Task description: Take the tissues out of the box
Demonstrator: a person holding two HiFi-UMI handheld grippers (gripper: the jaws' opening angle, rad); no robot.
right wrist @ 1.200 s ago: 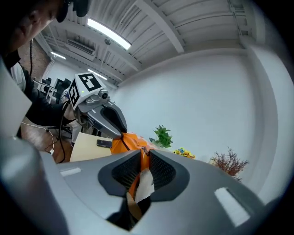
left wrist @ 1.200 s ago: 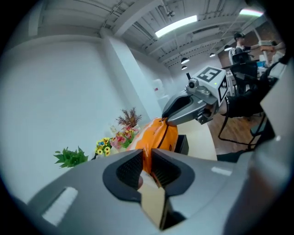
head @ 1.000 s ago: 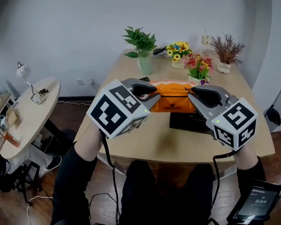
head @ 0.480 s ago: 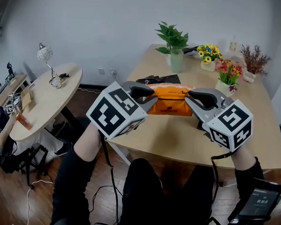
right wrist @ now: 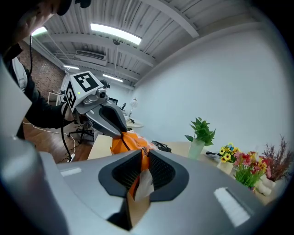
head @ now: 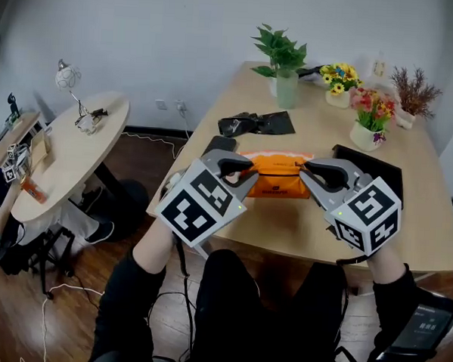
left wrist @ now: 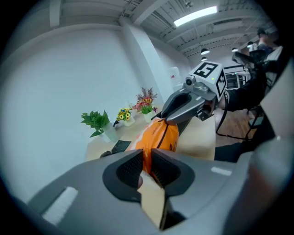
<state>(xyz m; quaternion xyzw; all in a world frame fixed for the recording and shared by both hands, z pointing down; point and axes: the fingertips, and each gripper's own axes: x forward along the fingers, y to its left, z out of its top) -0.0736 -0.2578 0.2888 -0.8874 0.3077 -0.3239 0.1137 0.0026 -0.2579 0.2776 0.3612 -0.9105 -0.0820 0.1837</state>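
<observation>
An orange soft tissue pack [head: 276,175] is stretched between my two grippers over the near part of the wooden table [head: 285,225]. My left gripper [head: 246,174] is shut on the pack's left end, and my right gripper [head: 308,175] is shut on its right end. In the left gripper view the pack [left wrist: 158,137] runs from my left gripper [left wrist: 147,161] to the right gripper [left wrist: 183,104]. In the right gripper view the pack [right wrist: 125,143] is pinched in my right gripper [right wrist: 144,166], with a white bit of tissue between the pads. Whether the pack rests on the table I cannot tell.
A black open box [head: 373,166] lies behind my right gripper. A black bag [head: 256,123] and a dark phone [head: 219,144] lie behind the pack. A green plant in a vase [head: 286,81] and flower pots [head: 368,123] stand at the back. A round side table [head: 69,157] stands at the left.
Both grippers have come down and toward the table's near edge together, carrying the orange pack. Their grips on its two ends look the same.
</observation>
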